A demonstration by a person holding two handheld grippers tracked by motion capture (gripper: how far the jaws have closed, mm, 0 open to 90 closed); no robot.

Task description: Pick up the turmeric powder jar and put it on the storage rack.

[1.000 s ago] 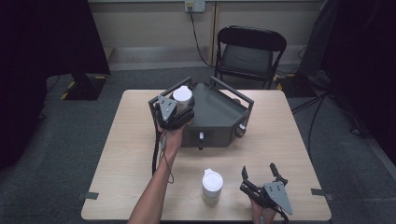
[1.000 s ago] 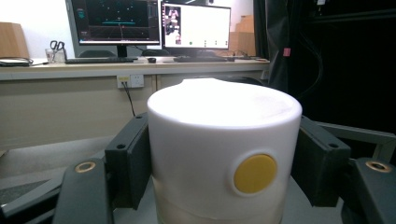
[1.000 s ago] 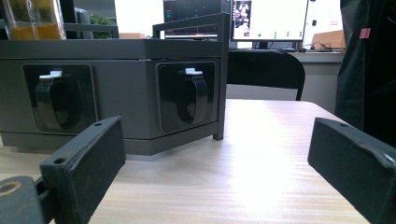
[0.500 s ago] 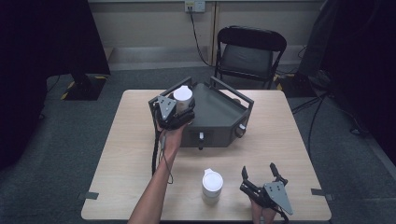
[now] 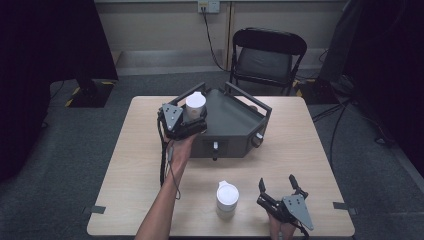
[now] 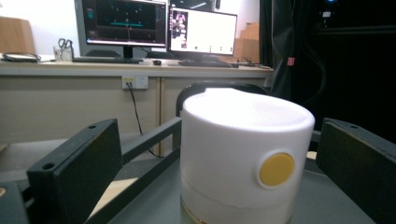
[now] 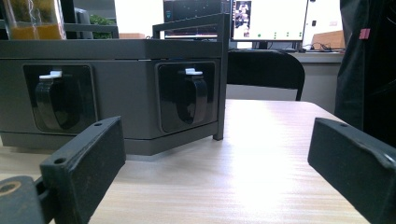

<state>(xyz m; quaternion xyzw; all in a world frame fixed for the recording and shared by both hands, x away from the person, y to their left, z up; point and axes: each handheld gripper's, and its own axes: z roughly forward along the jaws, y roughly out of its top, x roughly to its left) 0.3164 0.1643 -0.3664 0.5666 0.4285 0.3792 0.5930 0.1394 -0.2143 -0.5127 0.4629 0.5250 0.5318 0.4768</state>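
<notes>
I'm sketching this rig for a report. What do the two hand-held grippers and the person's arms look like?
Each hand-held gripper, left and right, is black, with two flat rectangular jaws and a grey three-cornered plate on top. The jaw tops have small round holes. A dark cable trails from the left one along the forearm, which is bare, no sleeve.

a white lidded cup (image 6: 245,156) stands upright on the grey tray's (image 5: 235,120) left corner, a round yellow dot on its side, amber liquid at its clear base. a second white lidded cup (image 5: 227,199) stands upright on the desk (image 5: 130,165), near its front edge.
</notes>
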